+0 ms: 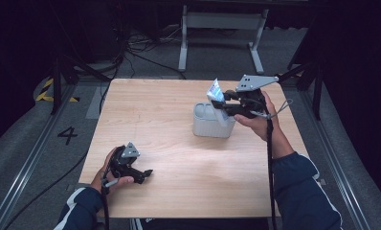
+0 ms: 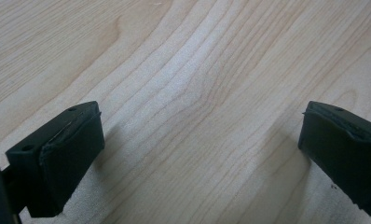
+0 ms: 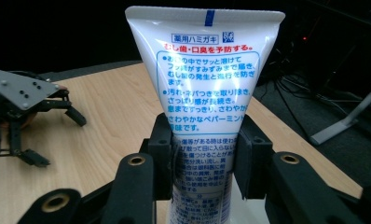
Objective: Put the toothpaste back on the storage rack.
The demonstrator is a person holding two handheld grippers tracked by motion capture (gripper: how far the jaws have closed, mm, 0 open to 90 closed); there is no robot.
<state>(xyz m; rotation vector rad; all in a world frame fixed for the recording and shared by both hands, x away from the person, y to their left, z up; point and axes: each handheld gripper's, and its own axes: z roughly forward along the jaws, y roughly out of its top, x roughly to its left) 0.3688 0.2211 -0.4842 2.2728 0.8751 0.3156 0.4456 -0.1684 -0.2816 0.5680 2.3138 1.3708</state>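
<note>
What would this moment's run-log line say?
right gripper: shut on toothpaste tube, held over grey cup | left gripper: open, idle on wooden table

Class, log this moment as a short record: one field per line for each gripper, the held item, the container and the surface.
left gripper: open, resting low on the table, nothing between its jaws
right gripper: shut on the tube
tube: white toothpaste tube, crimped end up
container: grey, under the tube
table: light wood
</note>
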